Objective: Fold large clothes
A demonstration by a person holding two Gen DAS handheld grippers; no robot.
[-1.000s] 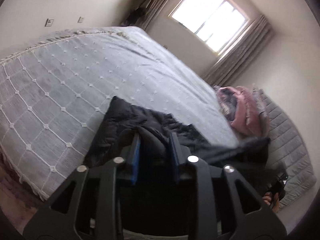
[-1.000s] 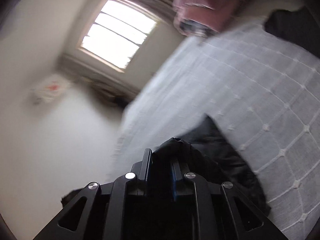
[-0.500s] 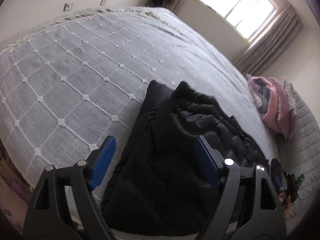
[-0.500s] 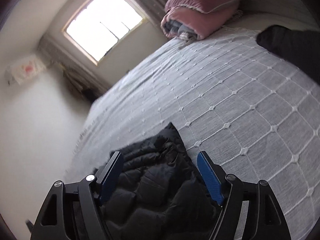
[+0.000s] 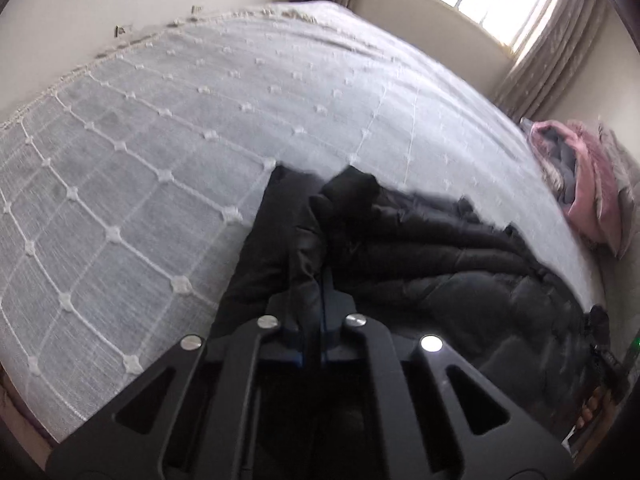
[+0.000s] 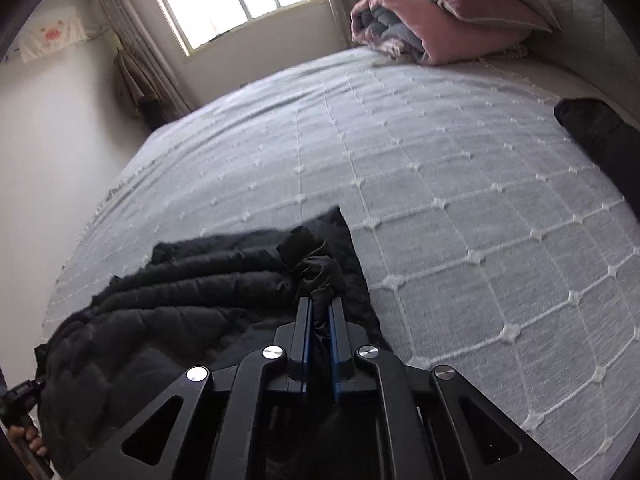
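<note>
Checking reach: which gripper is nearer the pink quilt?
Right. Right gripper grips the black jacket on the side toward the pink quilt; left gripper grips its far side.

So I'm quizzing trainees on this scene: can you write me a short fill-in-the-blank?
1. Both grippers, left and right, are shut on a ____ jacket.
2. The jacket lies on a ____.
3. The folded quilt by the pillow is ____.

Missing: black; bed; pink
</note>
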